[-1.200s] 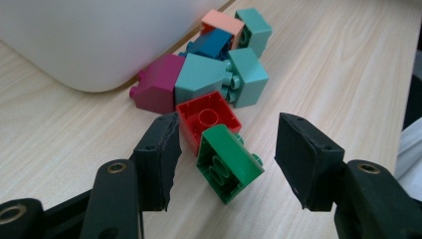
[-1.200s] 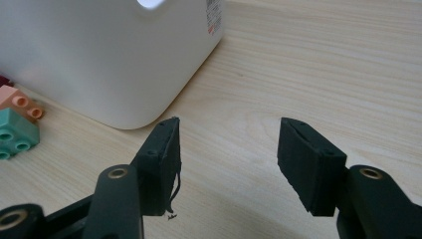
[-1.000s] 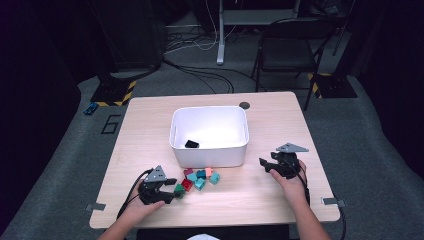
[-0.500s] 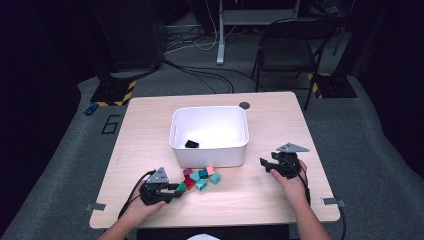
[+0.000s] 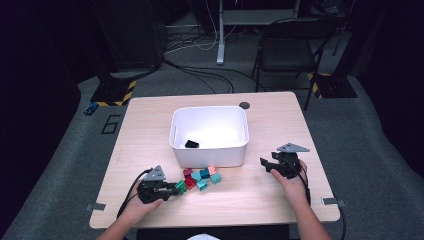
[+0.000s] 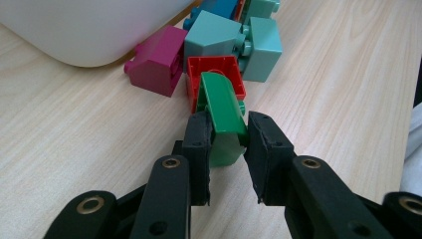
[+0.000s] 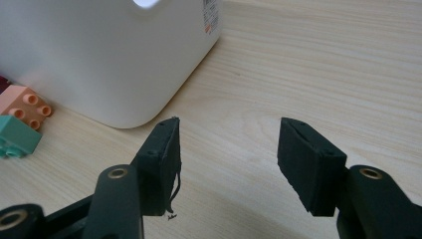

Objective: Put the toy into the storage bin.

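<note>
left gripper (image 6: pixel 228 144): low at the table's near-left, jaws clamped on a green block (image 6: pixel 224 114), left hand (image 5: pixel 131 209) behind it | right gripper (image 7: pixel 229 159): near-right, jaws wide apart, nothing between them, right hand (image 5: pixel 292 182) gripping it | both forearms entered from the bottom edge

**no readable text**

small printed label (image 7: pixel 211 15) on the white bin's (image 7: pixel 99 59) side wall near its corner, seen in the right gripper view: dark lines of print, too small and blurred to read. no brand, number or sign legible on the bin elsewhere, on the blocks, or on the table. yellow-and-black hazard striping (image 5: pixel 124 90) on the floor beyond the table's far left corner, without words.
</note>
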